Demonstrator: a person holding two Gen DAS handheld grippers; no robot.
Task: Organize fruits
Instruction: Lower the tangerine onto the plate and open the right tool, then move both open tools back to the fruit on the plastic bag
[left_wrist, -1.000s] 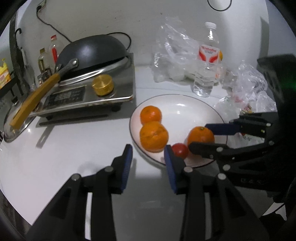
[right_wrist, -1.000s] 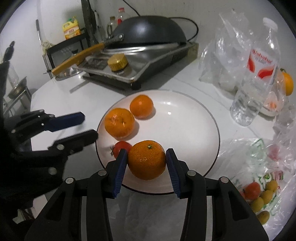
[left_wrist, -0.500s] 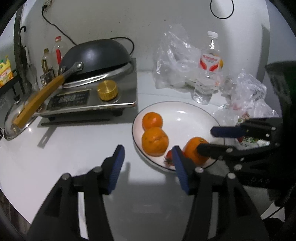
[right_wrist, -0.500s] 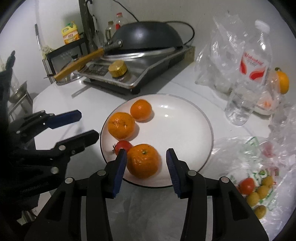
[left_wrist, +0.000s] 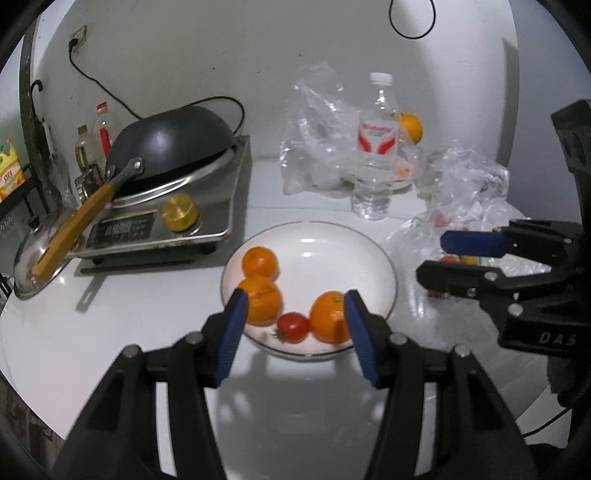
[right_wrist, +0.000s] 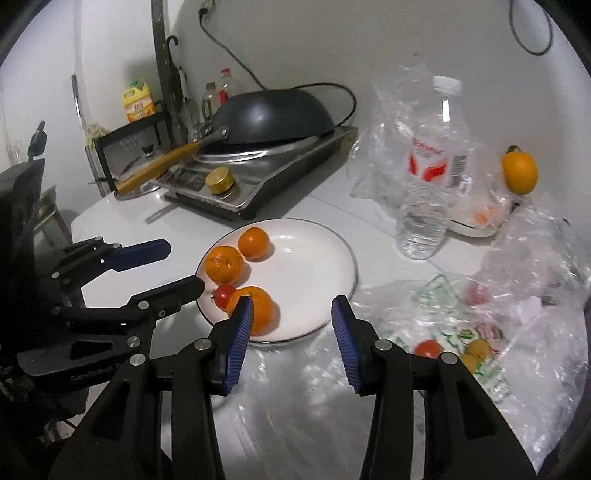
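A white plate (left_wrist: 369, 251) (right_wrist: 325, 258) holds three oranges and a small red tomato (left_wrist: 293, 326) (right_wrist: 223, 295). The nearest orange (left_wrist: 328, 315) (right_wrist: 260, 308) lies at the plate's front edge. My left gripper (left_wrist: 293, 332) is open and empty, raised in front of the plate. My right gripper (right_wrist: 291, 339) is open and empty, pulled back to the plate's right, above a plastic bag (right_wrist: 480, 332) with a tomato (right_wrist: 426, 349) and small yellow fruits (right_wrist: 476, 349) in it. It also shows in the left wrist view (left_wrist: 443, 254).
An induction cooker (left_wrist: 162, 225) with a black wok (left_wrist: 170, 144) stands at the left. A water bottle (left_wrist: 376, 147) (right_wrist: 432, 184), crumpled clear bags (left_wrist: 317, 147) and another orange (right_wrist: 519, 171) are behind the plate. A rack with oil bottles (right_wrist: 138, 101) is far left.
My right gripper let go of the orange on the plate, opened and drew back to the right over the bag. My left gripper opened wider and rose back from the plate.
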